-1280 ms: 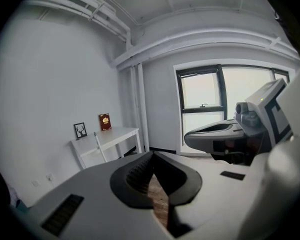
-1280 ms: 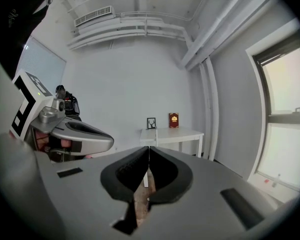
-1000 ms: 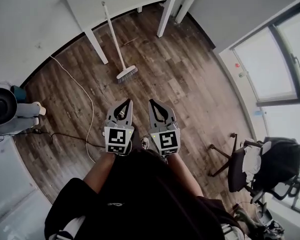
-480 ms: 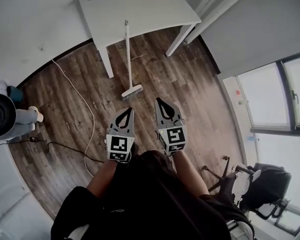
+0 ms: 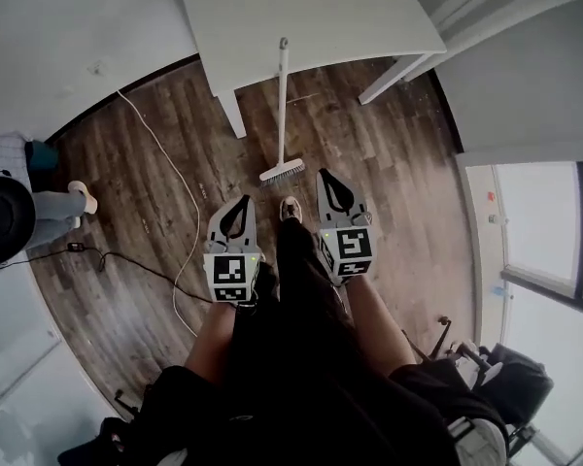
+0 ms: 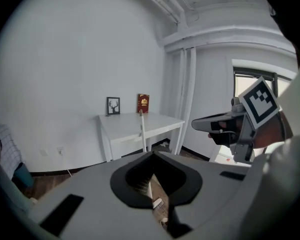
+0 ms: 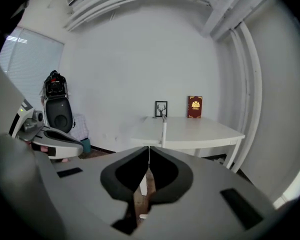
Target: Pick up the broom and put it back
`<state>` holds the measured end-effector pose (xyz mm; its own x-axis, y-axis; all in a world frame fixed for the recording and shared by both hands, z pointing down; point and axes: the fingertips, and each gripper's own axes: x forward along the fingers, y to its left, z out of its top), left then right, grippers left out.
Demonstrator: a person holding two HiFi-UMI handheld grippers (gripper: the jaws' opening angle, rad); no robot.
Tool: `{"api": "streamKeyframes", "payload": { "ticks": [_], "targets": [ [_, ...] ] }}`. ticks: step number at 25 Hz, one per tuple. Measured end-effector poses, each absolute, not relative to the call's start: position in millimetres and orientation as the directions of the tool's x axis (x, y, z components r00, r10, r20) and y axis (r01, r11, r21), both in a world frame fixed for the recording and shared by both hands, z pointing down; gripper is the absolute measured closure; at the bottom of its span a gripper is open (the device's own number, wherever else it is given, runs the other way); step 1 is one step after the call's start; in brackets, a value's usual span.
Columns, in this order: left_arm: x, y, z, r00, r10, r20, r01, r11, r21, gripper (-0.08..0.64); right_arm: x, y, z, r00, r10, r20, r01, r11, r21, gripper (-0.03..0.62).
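The broom (image 5: 282,105) has a white handle that leans against the front edge of the white table (image 5: 369,8), with its brush head (image 5: 283,172) on the wooden floor. My left gripper (image 5: 245,200) is shut and empty, a short way below and left of the brush head. My right gripper (image 5: 323,174) is also shut and empty, just right of the brush head. In the left gripper view the broom handle (image 6: 142,129) stands ahead above the closed tips of the left gripper (image 6: 152,153). In the right gripper view the handle (image 7: 163,129) rises just past the right gripper (image 7: 149,147).
A white cable (image 5: 175,183) trails over the floor at left. A black speaker (image 5: 0,216) stands at the far left. A picture frame (image 6: 113,105) and a red book (image 6: 143,103) stand on the table against the wall. A window (image 5: 544,231) and an office chair (image 5: 505,386) are at right.
The person has walked toward the table, so the broom and table are now much closer. Both grippers stayed shut and came up beside the brush head.
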<state>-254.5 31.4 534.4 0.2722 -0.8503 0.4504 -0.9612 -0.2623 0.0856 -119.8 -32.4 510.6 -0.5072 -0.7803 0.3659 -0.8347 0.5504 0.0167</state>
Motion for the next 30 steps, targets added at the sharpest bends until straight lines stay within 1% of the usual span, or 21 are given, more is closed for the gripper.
{"api": "streamKeyframes", "payload": {
  "ticks": [5, 8, 12, 13, 15, 16, 22, 30],
  "targets": [
    [-264.8, -5.9, 566.4, 0.197, -0.823, 0.533, -0.98, -0.169, 0.101, 0.558, -142.5, -84.6, 562.9, -0.561, -0.716, 0.414, -0.803, 0.592, -0.065, 0.569],
    [-263.2, -24.7, 585.4, 0.193, -0.793, 0.578, -0.981, -0.17, 0.095, 0.558, -155.5, -114.4, 593.0, -0.571, -0.698, 0.431, -0.798, 0.596, -0.091, 0.569],
    [-259.8, -49.3, 603.0, 0.188, -0.771, 0.608, -0.981, -0.174, 0.083, 0.558, -164.2, -151.6, 629.8, -0.565, -0.686, 0.458, -0.797, 0.597, -0.089, 0.56],
    [-258.9, -52.7, 606.7, 0.186, -0.766, 0.615, -0.982, -0.174, 0.081, 0.558, -166.7, -157.7, 639.7, -0.566, -0.68, 0.467, -0.794, 0.601, -0.088, 0.538],
    [-256.4, -58.0, 612.4, 0.183, -0.759, 0.625, -0.982, -0.17, 0.081, 0.558, -171.9, -168.7, 661.1, -0.572, -0.659, 0.489, -0.786, 0.611, -0.095, 0.43],
    [-255.0, -59.8, 614.0, 0.18, -0.757, 0.628, -0.983, -0.167, 0.081, 0.558, -173.9, -174.3, 670.7, -0.573, -0.65, 0.499, -0.783, 0.613, -0.101, 0.415],
    [-250.9, -54.9, 619.8, 0.162, -0.735, 0.658, -0.987, -0.13, 0.097, 0.558, -180.3, -210.6, 720.1, -0.52, -0.651, 0.553, -0.812, 0.578, -0.082, 0.413],
    [-259.8, -43.5, 623.1, 0.144, -0.718, 0.681, -0.989, -0.118, 0.084, 0.558, -212.1, -247.0, 773.8, -0.511, -0.626, 0.589, -0.801, 0.596, -0.061, 0.411]
  ]
}}
